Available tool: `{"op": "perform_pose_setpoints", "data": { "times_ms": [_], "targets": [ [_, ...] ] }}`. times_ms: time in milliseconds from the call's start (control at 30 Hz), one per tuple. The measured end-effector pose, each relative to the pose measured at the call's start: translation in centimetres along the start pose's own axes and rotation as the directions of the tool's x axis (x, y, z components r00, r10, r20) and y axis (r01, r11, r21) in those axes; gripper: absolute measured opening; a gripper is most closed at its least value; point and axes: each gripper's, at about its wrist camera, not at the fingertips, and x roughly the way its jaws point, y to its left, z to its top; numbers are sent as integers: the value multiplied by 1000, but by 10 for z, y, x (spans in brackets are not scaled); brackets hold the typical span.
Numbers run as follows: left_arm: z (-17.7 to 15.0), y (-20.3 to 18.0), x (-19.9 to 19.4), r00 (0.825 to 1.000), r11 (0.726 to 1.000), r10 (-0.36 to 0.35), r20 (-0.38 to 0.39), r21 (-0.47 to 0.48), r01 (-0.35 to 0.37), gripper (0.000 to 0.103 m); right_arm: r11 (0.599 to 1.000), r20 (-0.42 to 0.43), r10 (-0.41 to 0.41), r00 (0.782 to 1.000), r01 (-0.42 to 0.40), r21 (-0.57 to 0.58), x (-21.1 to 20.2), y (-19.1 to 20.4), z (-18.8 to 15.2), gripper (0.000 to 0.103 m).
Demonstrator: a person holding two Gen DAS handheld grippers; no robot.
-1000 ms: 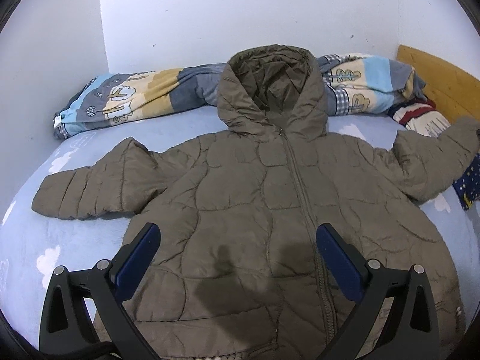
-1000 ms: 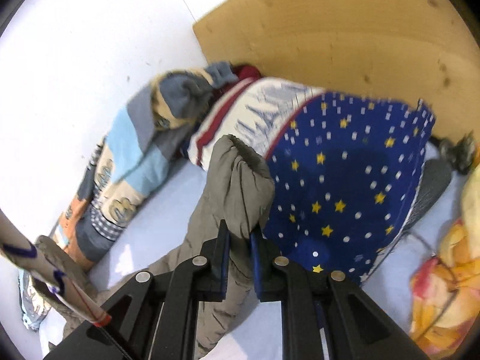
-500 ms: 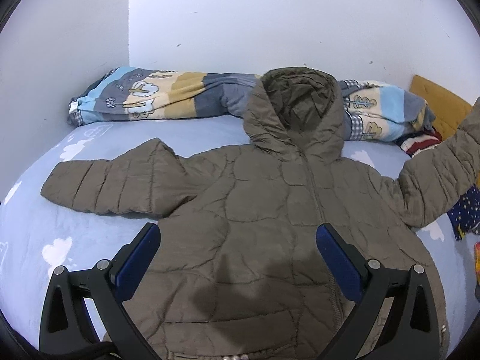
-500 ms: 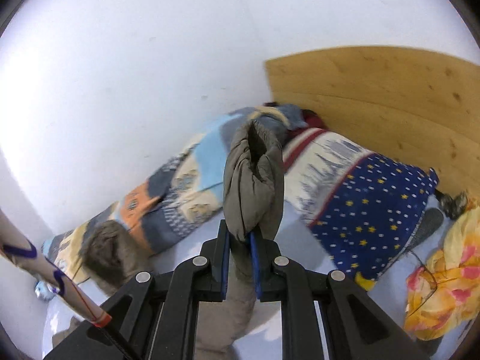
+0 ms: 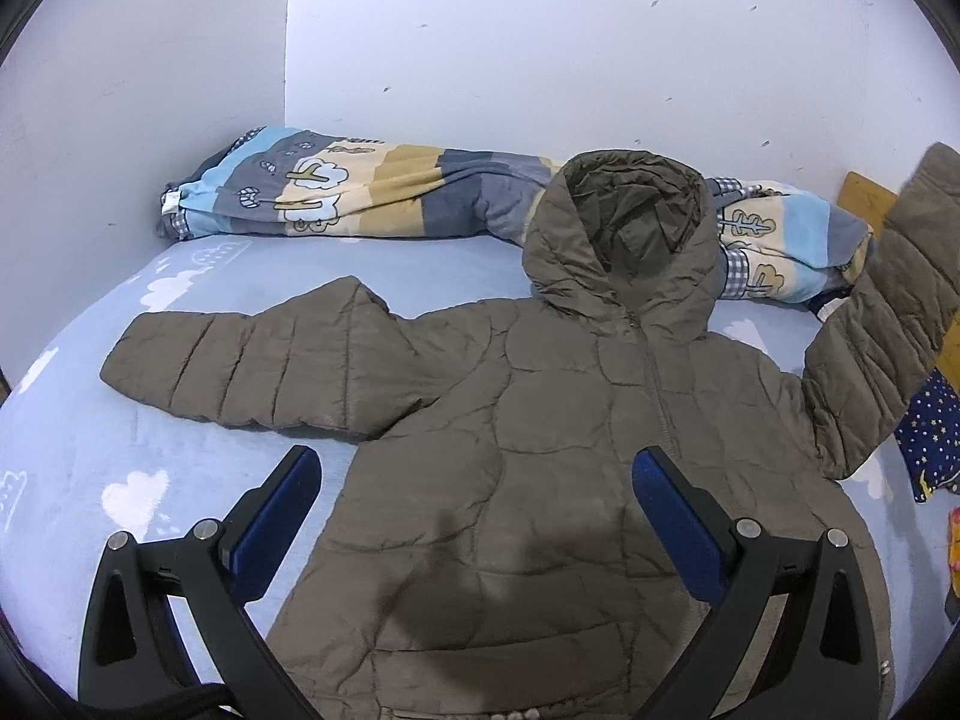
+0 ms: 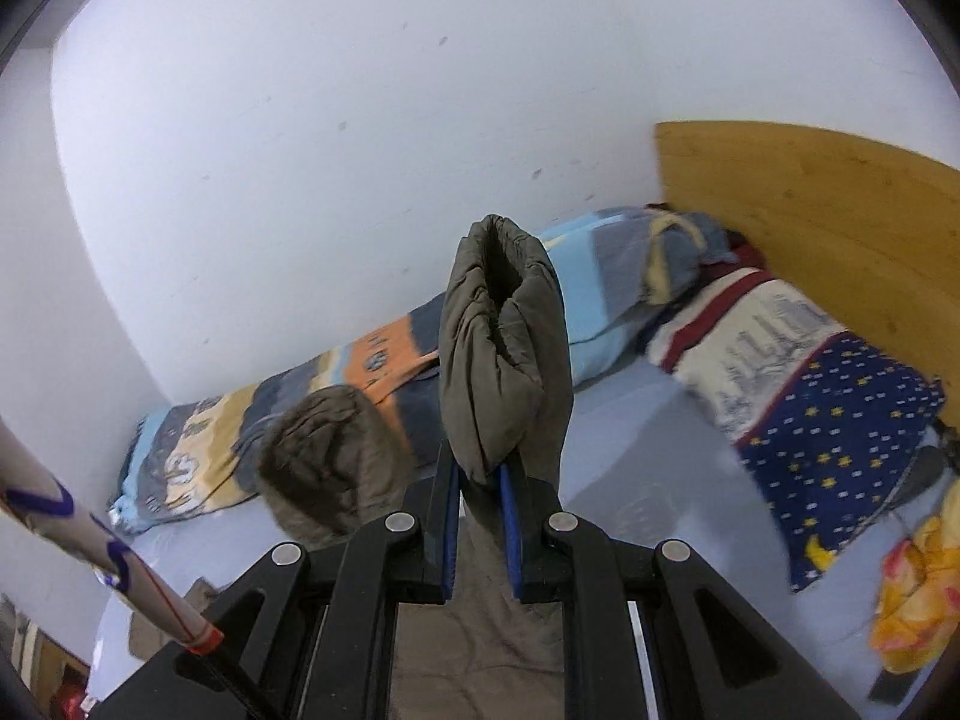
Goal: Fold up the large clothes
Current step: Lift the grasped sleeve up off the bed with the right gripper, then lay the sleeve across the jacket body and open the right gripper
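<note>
An olive quilted hooded jacket (image 5: 558, 450) lies front up on the light blue bed (image 5: 180, 276), hood toward the wall. Its left sleeve (image 5: 252, 366) lies flat, stretched out to the left. My left gripper (image 5: 474, 516) is open and empty, hovering over the jacket's lower front. My right gripper (image 6: 480, 498) is shut on the cuff of the right sleeve (image 6: 504, 354) and holds it raised off the bed. The lifted sleeve shows at the right edge of the left wrist view (image 5: 894, 324). The hood shows in the right wrist view (image 6: 324, 456).
A rolled patterned blanket (image 5: 372, 192) lies along the white wall behind the hood. A star-print navy cloth (image 6: 840, 438) and a yellow-orange cloth (image 6: 918, 606) lie at the right, by a wooden headboard (image 6: 810, 222). A white pole (image 6: 90, 534) crosses the lower left.
My right gripper has lifted the sleeve cuff up off the bed and swung left toward the jacket body. The left gripper has shifted left, staying open over the jacket.
</note>
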Motion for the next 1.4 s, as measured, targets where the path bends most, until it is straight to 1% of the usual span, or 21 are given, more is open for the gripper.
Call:
{"op": "perform_pose_setpoints", "data": {
  "times_ms": [167, 267, 400, 533, 567, 633, 733, 867, 967, 1167, 1300, 1333, 1400],
  "targets": [
    [0, 8, 1, 1000, 1000, 11, -4, -14, -11, 103, 996, -66, 80, 995, -82, -28, 24, 37, -26, 13],
    [1, 11, 2, 1000, 1000, 17, -6, -20, -17, 103, 991, -106, 111, 988, -118, -61, 38, 61, -42, 13],
    [0, 14, 2, 1000, 999, 28, -11, -24, -28, 103, 980, -168, 140, 976, -161, -119, 62, 98, -69, 13],
    [0, 22, 4, 999, 998, 36, -22, -43, -37, 103, 969, -235, 156, 959, -195, -151, 90, 129, -102, 13],
    [0, 23, 5, 999, 998, 35, -25, -47, -36, 103, 966, -260, 161, 952, -207, -158, 100, 138, -114, 13],
    [0, 26, 6, 999, 998, 34, -31, -54, -35, 103, 962, -287, 165, 944, -218, -163, 113, 147, -129, 13],
    [-1, 27, 9, 999, 997, 37, -40, -59, -39, 103, 958, -339, 174, 925, -238, -157, 136, 162, -158, 13],
    [-2, 28, 16, 997, 996, 36, -71, -74, -41, 103, 959, -395, 176, 902, -247, -138, 164, 175, -190, 13],
    [-3, 27, 18, 996, 996, 37, -77, -73, -43, 103, 958, -429, 180, 885, -256, -126, 182, 179, -213, 13],
    [-3, 25, 19, 996, 996, 39, -80, -74, -45, 103, 951, -463, 190, 866, -279, -131, 199, 196, -243, 13],
    [-4, 23, 20, 996, 997, 41, -82, -68, -47, 103, 943, -473, 177, 863, -287, -171, 201, 208, -253, 14],
    [-4, 23, 21, 996, 997, 41, -83, -66, -47, 103, 938, -477, 172, 862, -291, -188, 201, 212, -256, 14],
    [-4, 21, 22, 995, 997, 41, -85, -62, -47, 103, 929, -493, 178, 852, -310, -201, 201, 215, -258, 18]
  ]
}}
